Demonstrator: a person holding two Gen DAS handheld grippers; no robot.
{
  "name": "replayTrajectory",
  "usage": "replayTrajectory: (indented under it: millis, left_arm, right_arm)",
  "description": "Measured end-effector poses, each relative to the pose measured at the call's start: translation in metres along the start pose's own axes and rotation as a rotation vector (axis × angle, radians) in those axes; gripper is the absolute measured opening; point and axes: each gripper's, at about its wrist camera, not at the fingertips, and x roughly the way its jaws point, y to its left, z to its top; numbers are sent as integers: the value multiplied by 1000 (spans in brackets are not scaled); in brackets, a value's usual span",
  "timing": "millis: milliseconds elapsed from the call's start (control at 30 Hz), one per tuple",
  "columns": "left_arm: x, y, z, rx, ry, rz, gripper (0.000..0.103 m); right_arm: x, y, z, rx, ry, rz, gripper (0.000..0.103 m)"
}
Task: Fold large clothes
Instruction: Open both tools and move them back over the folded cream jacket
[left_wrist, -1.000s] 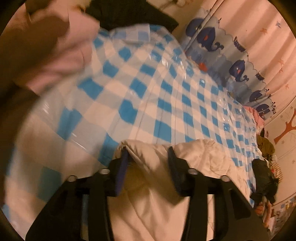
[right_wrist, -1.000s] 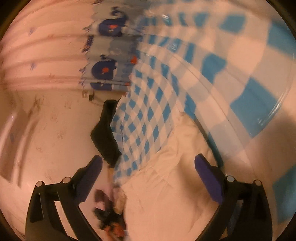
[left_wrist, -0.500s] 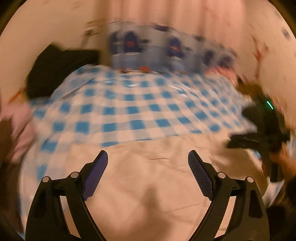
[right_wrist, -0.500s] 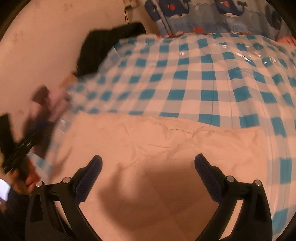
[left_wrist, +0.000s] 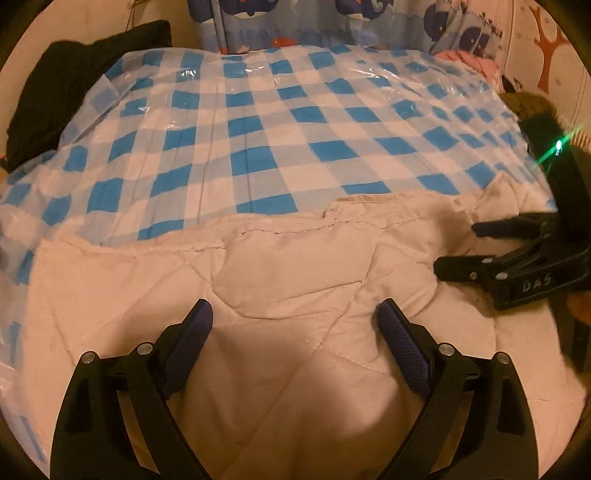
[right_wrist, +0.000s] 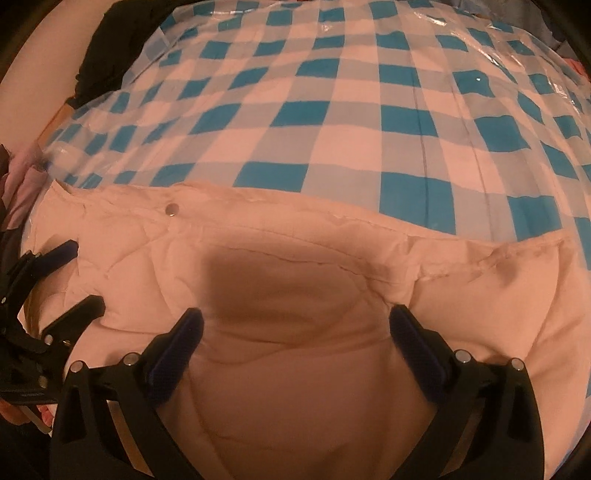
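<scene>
A cream quilted garment (left_wrist: 295, 288) lies spread on the near part of the blue-and-white checked, plastic-covered surface (left_wrist: 258, 122); it also shows in the right wrist view (right_wrist: 295, 280), with a metal snap (right_wrist: 171, 209) near its far edge. My left gripper (left_wrist: 295, 325) is open and empty just above the garment's near part; it also shows at the left edge of the right wrist view (right_wrist: 79, 275). My right gripper (right_wrist: 295, 332) is open and empty above the garment; it also shows at the right of the left wrist view (left_wrist: 456, 247).
A black garment (left_wrist: 74, 85) is heaped at the far left corner. A whale-print curtain (left_wrist: 332, 22) hangs behind. Pink clothes (left_wrist: 469, 61) and a dark olive item (left_wrist: 528, 103) lie at the far right. Pink fabric (right_wrist: 22, 173) lies at the left edge.
My left gripper let go of the cream garment and opened. Both grippers swung round to face the garment, which now lies spread flat beneath them.
</scene>
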Motion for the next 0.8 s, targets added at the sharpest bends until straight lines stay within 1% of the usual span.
replayTrajectory:
  millis: [33, 67, 100, 167, 233, 267, 300, 367, 400, 433, 500, 600, 633, 667, 700, 733, 767, 800]
  left_arm:
    - [-9, -2, -1, 18, -14, 28, 87]
    - [-18, -4, -1, 35, -34, 63, 87]
    - [-31, -4, -1, 61, -72, 116, 87]
    - [-59, -1, -6, 102, -155, 214, 87]
    - [-75, 11, -11, 102, -195, 285, 87]
    - [-80, 17, -10, 95, -201, 305, 87]
    - [-82, 24, -12, 87, -205, 332, 87]
    - [-80, 35, -15, 71, -197, 351, 87]
    - [-75, 41, -17, 55, -184, 349, 87]
    - [-71, 45, -19, 42, -170, 334, 87]
    - [-56, 55, -24, 0, -130, 270, 88]
    - [-32, 67, -27, -48, -67, 222, 90]
    - [-32, 68, -27, -52, -66, 225, 90]
    - [-35, 65, -28, -45, -74, 245, 90]
    - [-44, 62, -30, -25, -93, 278, 90]
    - [-52, 58, -32, -3, -113, 298, 90]
    - [-65, 52, -36, 32, -151, 324, 90]
    - [-74, 49, -39, 52, -172, 341, 90]
  right_arm:
    - [-9, -1, -1, 2, -17, 12, 97]
    - [-27, -2, -4, 8, -70, 24, 97]
    - [-44, -4, -8, 7, -119, 30, 97]
    - [-71, -10, -16, -2, -192, -11, 97]
    - [-82, -25, -22, 9, -218, -70, 97]
    - [-79, -38, -25, 36, -211, -92, 97]
    - [-74, -47, -27, 61, -198, -95, 97]
    - [-49, -70, -34, 134, -153, -74, 97]
    - [-38, -75, -37, 140, -152, -73, 97]
    - [-33, -75, -39, 133, -160, -80, 97]
    - [-28, -77, -42, 125, -174, -86, 97]
    - [-23, -76, -41, 133, -141, -70, 97]
    - [-26, -75, -39, 132, -133, -79, 96]
    - [-32, -71, -38, 129, -140, -105, 96]
    - [-47, -63, -38, 121, -181, -125, 96]
    - [-62, -51, -39, 101, -232, -102, 96]
    - [-74, -42, -38, 78, -263, -85, 96]
    - [-84, -24, -37, 37, -294, -72, 96]
